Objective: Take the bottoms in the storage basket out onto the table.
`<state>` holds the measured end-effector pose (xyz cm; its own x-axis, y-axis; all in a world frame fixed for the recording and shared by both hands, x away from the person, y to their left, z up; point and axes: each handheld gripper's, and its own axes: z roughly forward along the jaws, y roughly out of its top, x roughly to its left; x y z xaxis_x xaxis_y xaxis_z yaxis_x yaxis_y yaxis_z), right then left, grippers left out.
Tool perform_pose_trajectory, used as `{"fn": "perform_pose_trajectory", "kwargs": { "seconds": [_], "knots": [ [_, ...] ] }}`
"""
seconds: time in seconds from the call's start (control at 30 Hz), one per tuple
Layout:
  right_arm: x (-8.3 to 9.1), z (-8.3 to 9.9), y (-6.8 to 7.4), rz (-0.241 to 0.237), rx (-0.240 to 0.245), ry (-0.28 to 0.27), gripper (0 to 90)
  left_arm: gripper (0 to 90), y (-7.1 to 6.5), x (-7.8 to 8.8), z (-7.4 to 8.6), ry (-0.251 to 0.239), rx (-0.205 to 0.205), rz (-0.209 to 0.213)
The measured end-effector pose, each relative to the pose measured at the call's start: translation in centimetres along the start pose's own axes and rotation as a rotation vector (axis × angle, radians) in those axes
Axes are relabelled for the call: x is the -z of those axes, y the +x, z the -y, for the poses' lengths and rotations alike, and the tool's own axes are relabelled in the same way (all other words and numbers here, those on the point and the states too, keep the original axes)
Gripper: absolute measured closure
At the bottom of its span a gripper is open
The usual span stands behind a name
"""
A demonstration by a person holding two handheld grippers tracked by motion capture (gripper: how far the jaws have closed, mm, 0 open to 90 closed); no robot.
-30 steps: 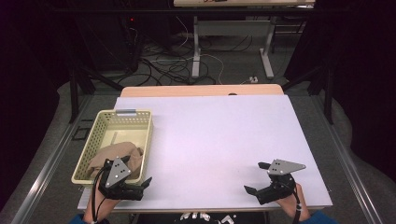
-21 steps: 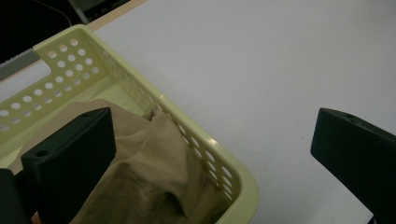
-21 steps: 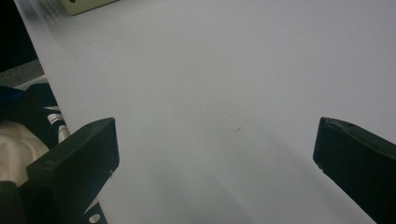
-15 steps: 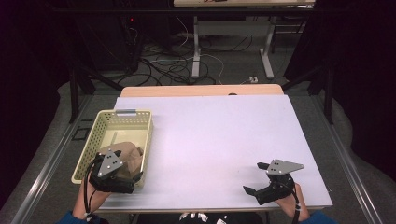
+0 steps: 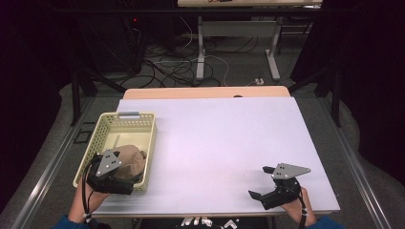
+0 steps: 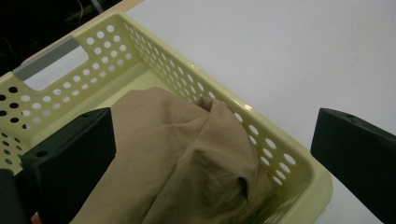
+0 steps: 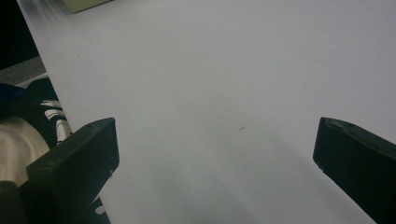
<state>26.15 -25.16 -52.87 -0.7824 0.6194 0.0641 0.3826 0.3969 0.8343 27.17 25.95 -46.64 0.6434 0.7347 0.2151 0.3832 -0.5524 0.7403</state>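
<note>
A pale yellow perforated basket stands at the table's left side, holding a crumpled tan cloth in its near half. My left gripper hovers over the basket's near end, open. In the left gripper view the tan cloth lies between and below the wide-spread jaws, untouched, with the basket rim running under the right jaw. My right gripper is open above the bare white table near the front right edge. Its own view has nothing between the jaws except the table.
The basket has a grey handle at its far end. A wooden strip borders the table's far edge. Beyond it are floor cables and another table's legs. A corner of the basket shows in the right gripper view.
My left gripper has shifted a little left and forward, from the basket's near right corner to over the cloth. The right gripper has barely moved.
</note>
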Motion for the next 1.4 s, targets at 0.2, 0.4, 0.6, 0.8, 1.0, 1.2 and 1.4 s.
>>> {"fn": "perform_pose_trajectory", "kwargs": {
  "seconds": [0.2, 0.4, 0.6, 0.8, 1.0, 1.2, 1.4],
  "knots": [
    [0.0, 0.0, 0.0, 0.004, 0.002, 0.000, 0.0, 0.0, 0.8, 0.2, -0.3, 0.015, -0.010, -0.031],
    [0.0, 0.0, 0.0, 0.008, 0.004, 0.004, 0.1, 0.0, 1.8, 0.2, -0.4, 0.036, -0.001, -0.048],
    [0.0, 0.0, 0.0, 0.008, 0.004, 0.003, 0.0, 0.1, 2.6, 0.2, -0.7, 0.049, -0.002, -0.068],
    [0.0, 0.0, 0.1, 0.008, 0.007, 0.006, 0.1, 0.1, 3.2, 0.3, -1.1, 0.062, -0.001, -0.083],
    [-0.1, 0.0, 0.0, 0.013, 0.005, -0.005, 0.0, 0.1, 3.7, 0.0, -1.2, 0.092, 0.007, -0.075],
    [-0.1, 0.0, 0.0, 0.012, 0.006, 0.003, 0.1, 0.0, 4.2, -0.6, -0.8, 0.146, 0.005, -0.059],
    [-0.1, 0.0, 0.0, 0.009, 0.006, 0.005, 0.1, 0.0, 4.6, -1.1, -0.2, 0.168, 0.022, -0.047]
  ]
}}
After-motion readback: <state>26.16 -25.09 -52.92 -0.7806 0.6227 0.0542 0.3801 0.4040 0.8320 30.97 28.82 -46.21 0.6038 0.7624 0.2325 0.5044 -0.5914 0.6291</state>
